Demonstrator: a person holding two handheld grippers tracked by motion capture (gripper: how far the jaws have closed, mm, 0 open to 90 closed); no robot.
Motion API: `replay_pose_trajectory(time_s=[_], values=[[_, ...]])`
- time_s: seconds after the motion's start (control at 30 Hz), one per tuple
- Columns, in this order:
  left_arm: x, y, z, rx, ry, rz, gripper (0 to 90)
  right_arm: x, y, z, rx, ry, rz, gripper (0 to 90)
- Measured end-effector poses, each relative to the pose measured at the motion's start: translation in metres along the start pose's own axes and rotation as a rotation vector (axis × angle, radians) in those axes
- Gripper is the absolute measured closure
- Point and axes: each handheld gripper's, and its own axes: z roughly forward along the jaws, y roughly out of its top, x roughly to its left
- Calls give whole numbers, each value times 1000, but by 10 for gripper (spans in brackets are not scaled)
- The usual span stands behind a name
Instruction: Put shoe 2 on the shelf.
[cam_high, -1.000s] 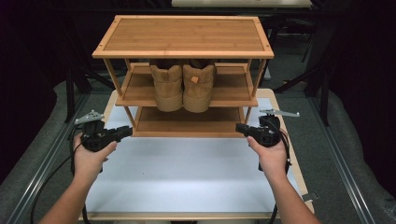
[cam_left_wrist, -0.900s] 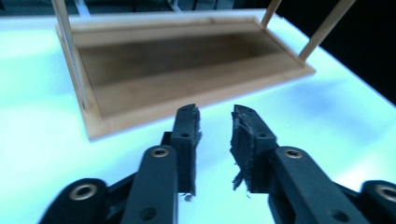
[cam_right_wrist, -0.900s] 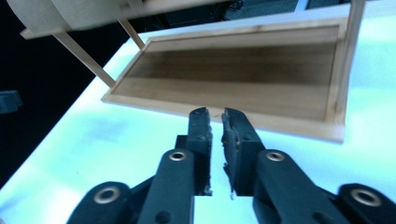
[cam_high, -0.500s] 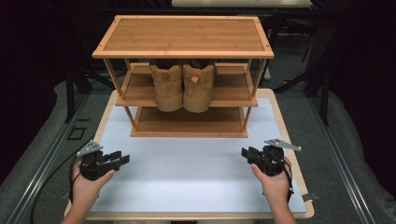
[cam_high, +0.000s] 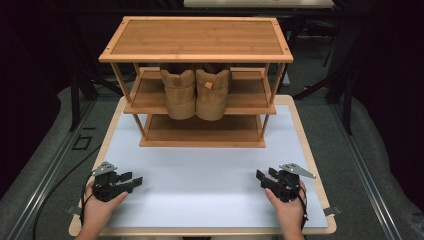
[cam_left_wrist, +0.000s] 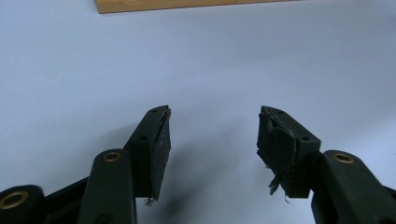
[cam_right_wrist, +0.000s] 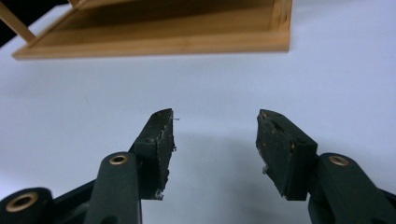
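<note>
A three-tier bamboo shoe rack (cam_high: 196, 42) stands at the back of the white tabletop (cam_high: 200, 175). A pair of tan boots (cam_high: 196, 92) sits on its middle shelf, heels toward me. My left gripper (cam_high: 134, 182) rests low at the front left, held by a hand; its jaws have just been opening and stand open with nothing between them (cam_left_wrist: 212, 133). My right gripper (cam_high: 261, 177) sits low at the front right, jaws likewise just opened wide and empty (cam_right_wrist: 215, 135), aimed at the rack's bottom shelf (cam_right_wrist: 154, 44).
The tabletop has a wooden border (cam_high: 310, 145) and ends just behind the hands. Dark floor and metal rails (cam_high: 55, 160) flank it on both sides. Cables trail from each gripper off the front edge.
Both hands have come down and back from beside the rack to the front of the table. Both grippers' jaws have spread apart.
</note>
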Motion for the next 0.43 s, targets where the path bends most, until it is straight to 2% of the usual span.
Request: replay_pose_trajectory(time_s=[0.07,0.13,0.17,0.23,0.33,0.37,0.4,0.43], values=[[0,-1,1,2,0,-12,433,0,-1,2,-4,5,-7,457],[2,-2,2,10,9,-13,426,-1,-3,3,18,-6,-18,453],[4,-3,2,15,31,-3,418,-1,-3,3,33,-8,-29,441],[5,-3,2,10,43,-6,409,-1,-3,4,26,-29,-34,430],[9,-3,1,15,55,-3,388,-3,-4,4,48,-44,-55,406],[10,-3,1,14,72,-4,388,-3,-4,4,48,-44,-55,406],[13,-3,1,15,81,-6,373,-5,-3,4,40,-85,-83,374],[13,-3,1,15,81,-6,373,-5,-3,4,40,-85,-83,374]])
